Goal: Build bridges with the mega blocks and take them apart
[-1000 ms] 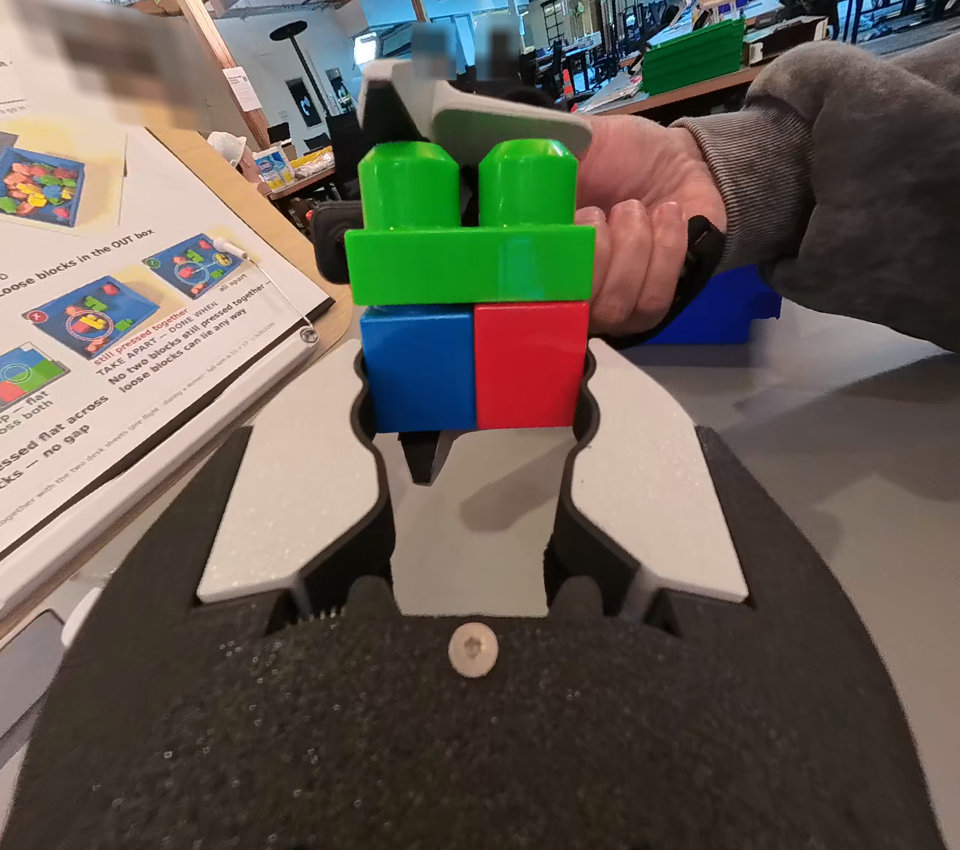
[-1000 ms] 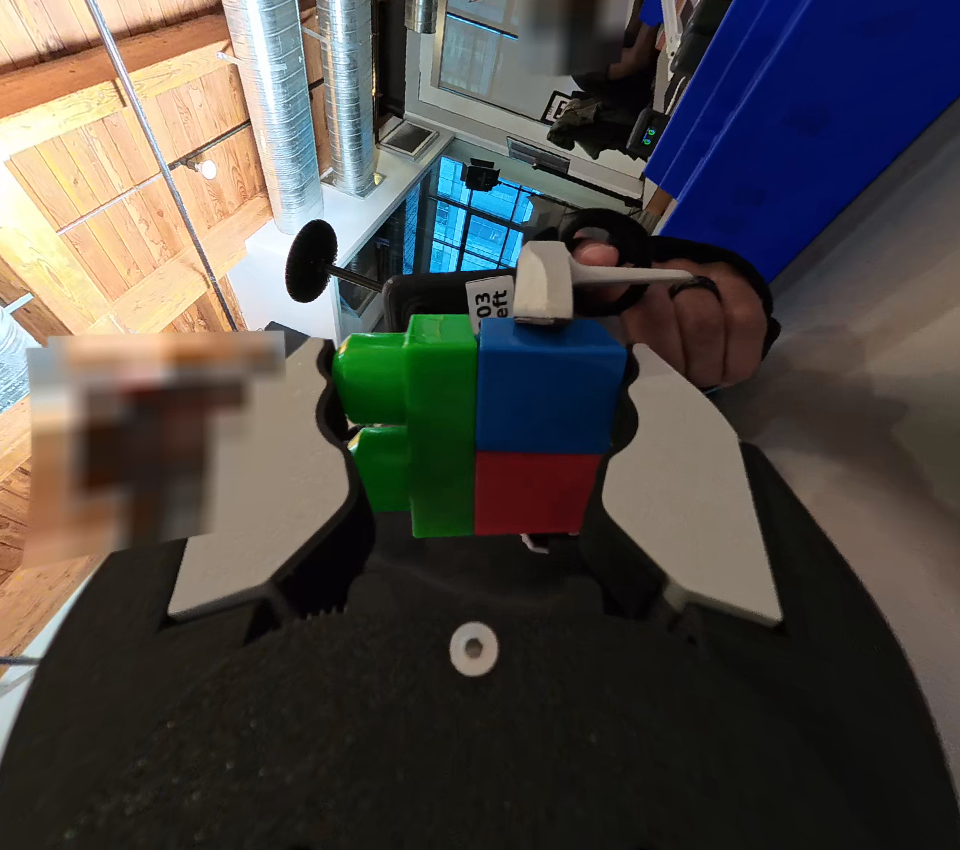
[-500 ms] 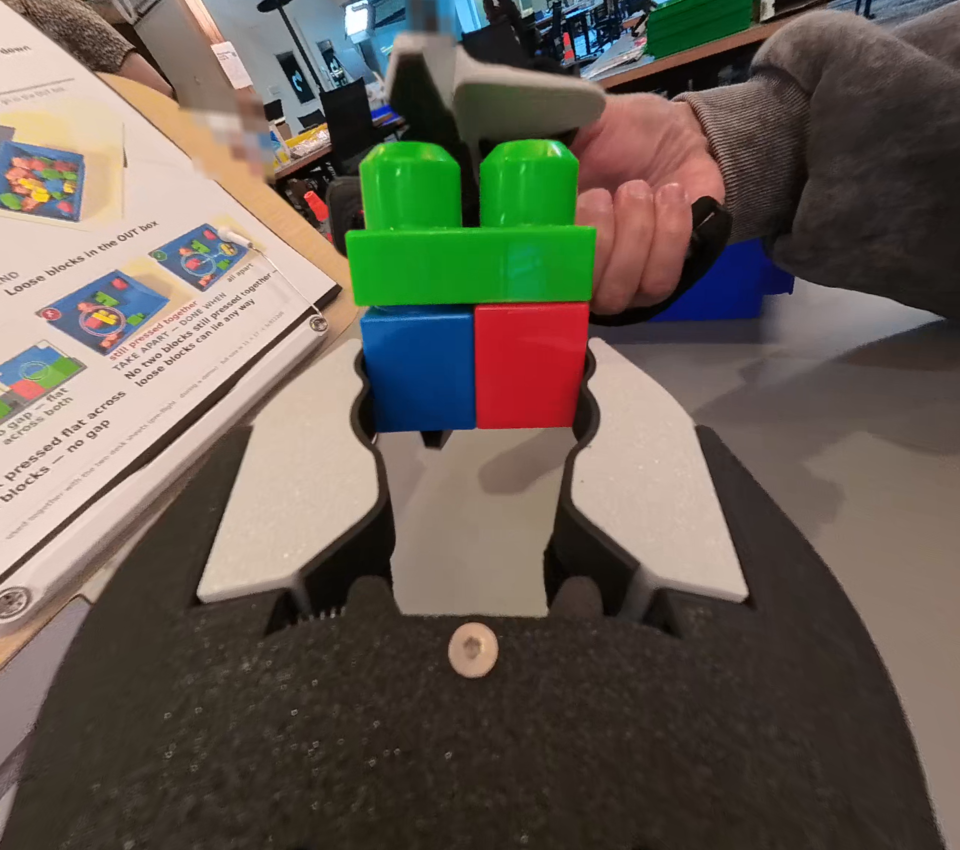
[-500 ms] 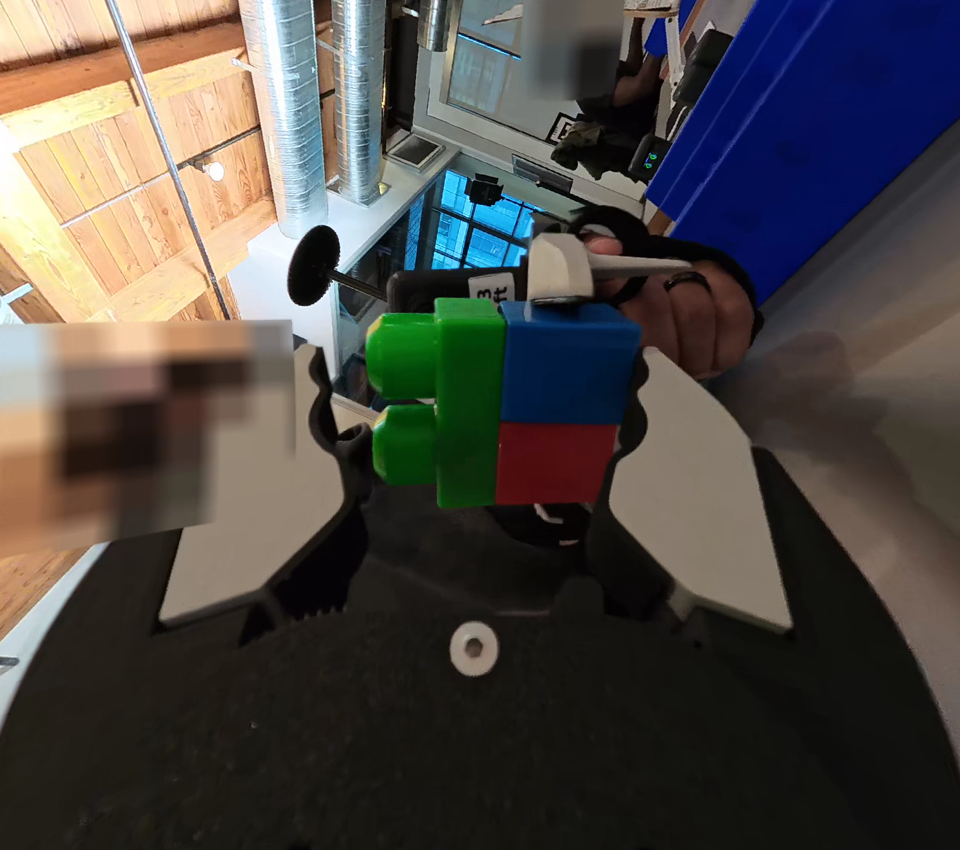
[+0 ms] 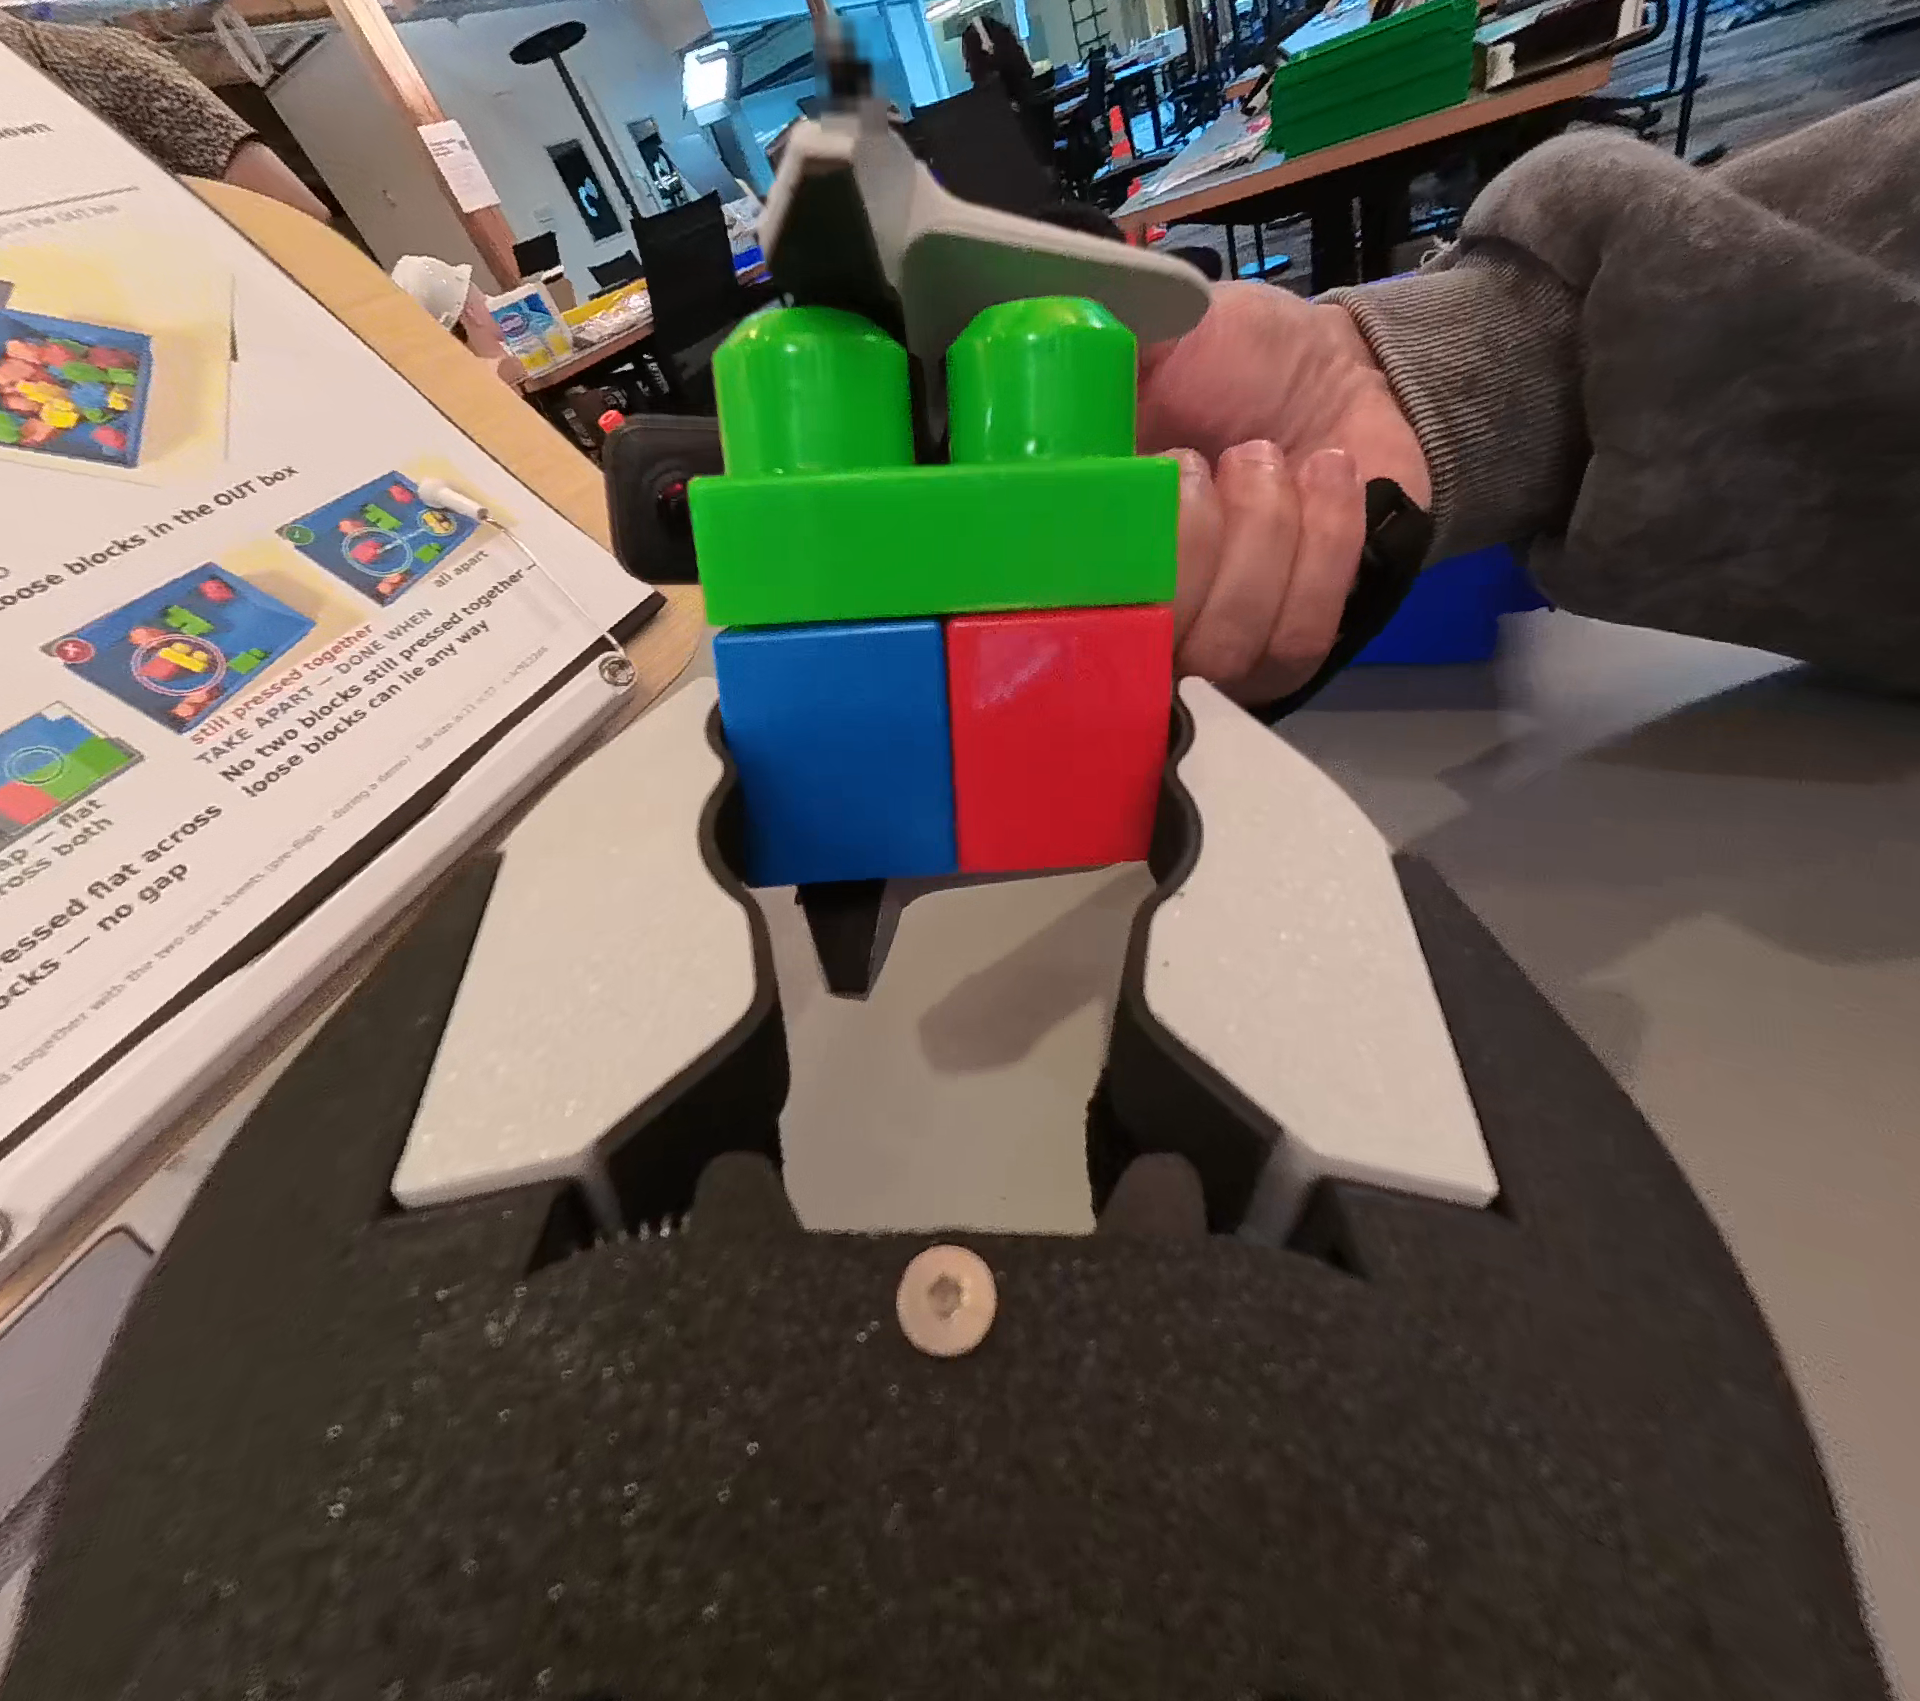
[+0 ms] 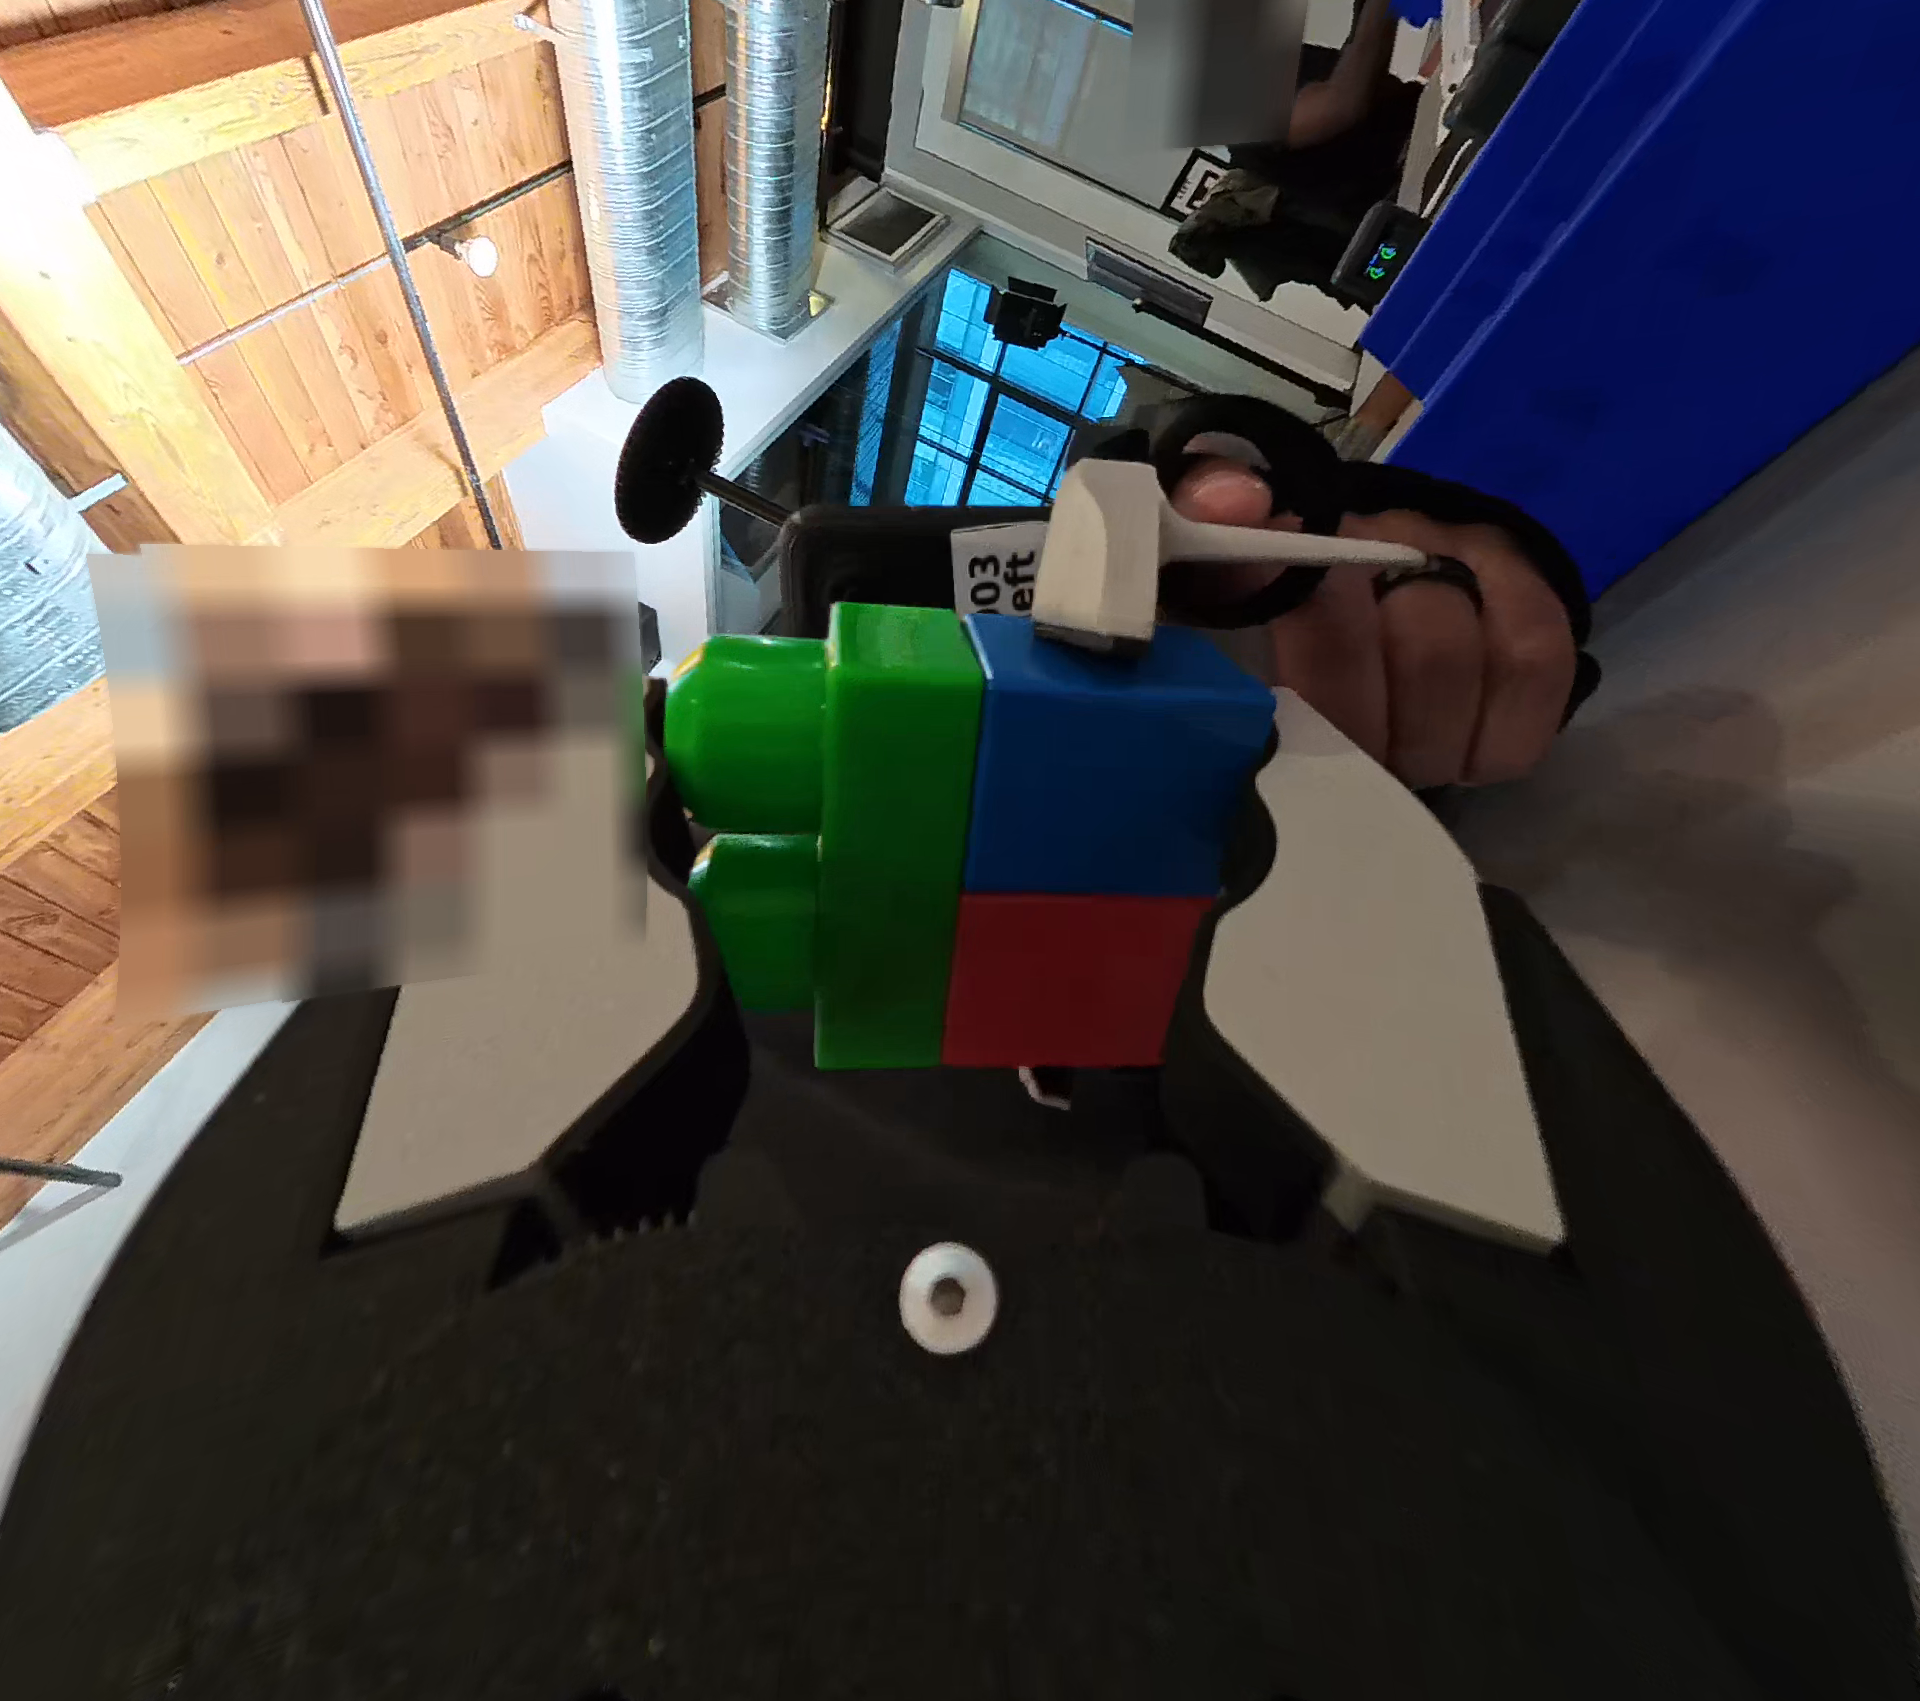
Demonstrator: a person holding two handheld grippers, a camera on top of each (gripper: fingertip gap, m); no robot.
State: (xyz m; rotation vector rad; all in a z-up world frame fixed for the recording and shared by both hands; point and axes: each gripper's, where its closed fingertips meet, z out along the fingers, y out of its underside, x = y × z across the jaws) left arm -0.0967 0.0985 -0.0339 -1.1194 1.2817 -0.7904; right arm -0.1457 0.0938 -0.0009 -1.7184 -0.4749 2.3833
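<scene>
Three blocks form one small bridge held in the air above the grey table (image 5: pixel 1621 872): a green block (image 5: pixel 935 545) pressed across a blue block (image 5: pixel 836 747) and a red block (image 5: pixel 1055 737). The left gripper (image 5: pixel 948 778) is closed on the blue and red pair from both sides. The right gripper (image 6: pixel 951 830) spans the bridge from studs to base, one finger beside the studs, the other at the block bases; whether it presses firmly is unclear. To separate cleanly, hold the lower pair steady and tilt the green block off rather than pulling straight. The joints under the green block are hidden, and a mosaic patch covers much of the right gripper's stud-side finger.
</scene>
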